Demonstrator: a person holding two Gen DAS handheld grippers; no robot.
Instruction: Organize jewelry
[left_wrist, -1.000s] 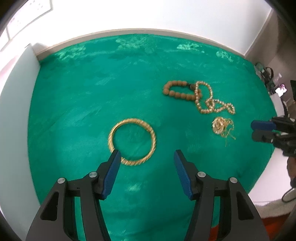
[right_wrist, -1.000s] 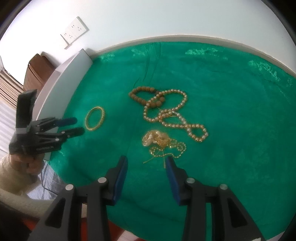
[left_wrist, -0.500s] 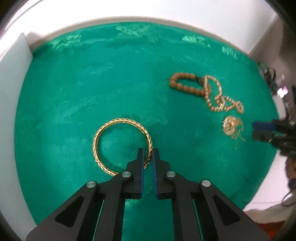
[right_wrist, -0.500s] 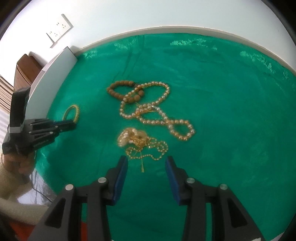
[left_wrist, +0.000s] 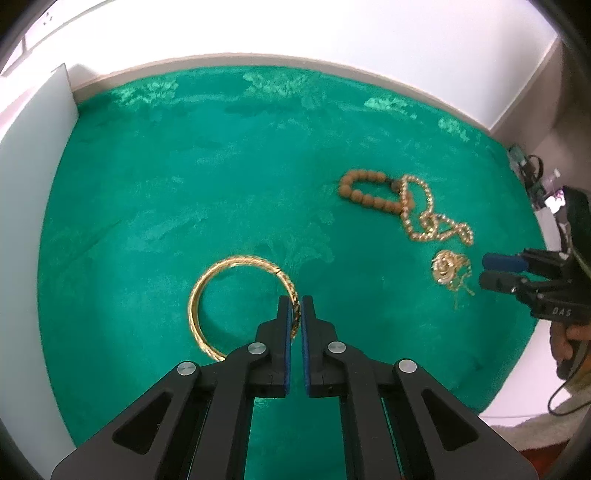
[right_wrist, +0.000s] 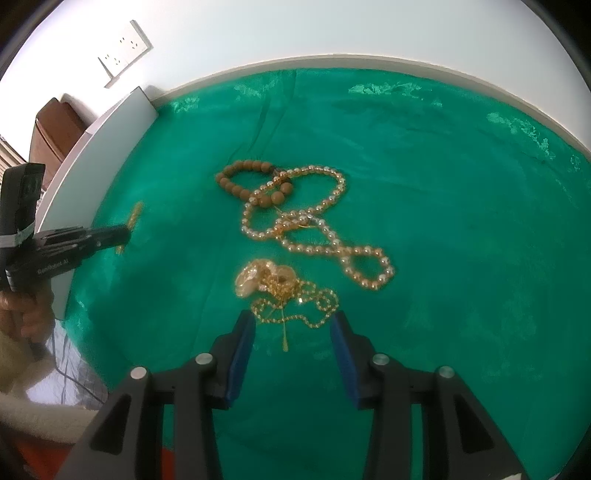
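Note:
On the green cloth (left_wrist: 184, 184) my left gripper (left_wrist: 294, 306) is shut on the right rim of a gold bangle (left_wrist: 207, 288); the bangle also shows edge-on in the right wrist view (right_wrist: 133, 218). A brown bead bracelet (left_wrist: 364, 192) lies tangled with a pearl necklace (left_wrist: 432, 221); both show in the right wrist view, bracelet (right_wrist: 240, 181) and necklace (right_wrist: 332, 243). A thin gold chain heap (right_wrist: 280, 288) lies just ahead of my open right gripper (right_wrist: 293, 325), its tail between the fingers. That gripper shows at the right of the left wrist view (left_wrist: 495, 271).
A white panel (left_wrist: 33, 147) stands along the cloth's left side. A white wall with a socket plate (right_wrist: 123, 51) is behind. A brown chair (right_wrist: 55, 125) stands past the panel. Cables hang off the table's near edges (left_wrist: 565, 391).
My left gripper closed onto the bangle's rim and now holds it, raised and tilted. My right gripper moved forward until the gold chain's tail lies between its open fingers.

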